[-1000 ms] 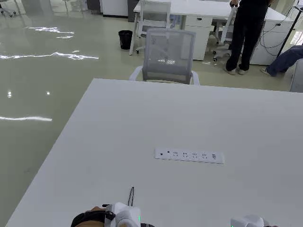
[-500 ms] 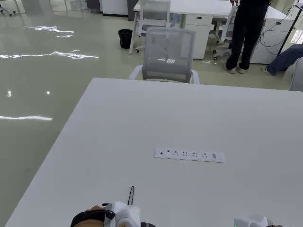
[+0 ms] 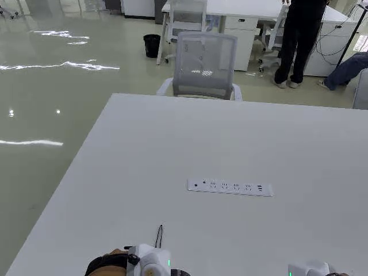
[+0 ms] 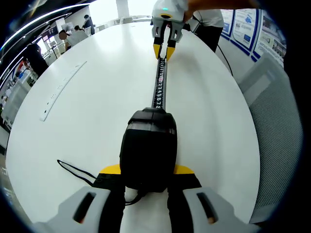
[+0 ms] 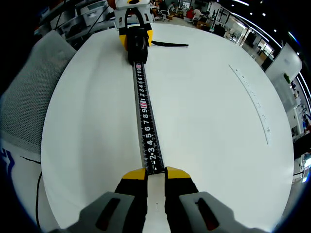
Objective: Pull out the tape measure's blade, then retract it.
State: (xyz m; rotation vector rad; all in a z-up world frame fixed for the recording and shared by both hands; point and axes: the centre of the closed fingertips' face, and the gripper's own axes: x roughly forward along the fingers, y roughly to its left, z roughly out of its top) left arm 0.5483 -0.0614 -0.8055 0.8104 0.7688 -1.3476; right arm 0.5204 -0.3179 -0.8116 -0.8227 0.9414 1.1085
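Left gripper view: the left gripper (image 4: 147,170) is clamping the black tape measure case (image 4: 148,143) between its yellow-tipped jaws, which are closed snugly on the case's sides. The blade (image 4: 159,87) is lying drawn out flat along the white table (image 4: 209,107), numbers up. It is reaching the right gripper (image 4: 164,51), whose jaws are pinching the blade's end tight. A black wrist strap (image 4: 73,167) is trailing from the case. A white power strip (image 4: 63,90) is lying well apart from the tape.

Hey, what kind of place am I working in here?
Most likely an open-plan office or lab workspace. A grey mesh office chair stands at the far edge of the white table, a power strip lies on it, and more white desks stand across the glossy floor.
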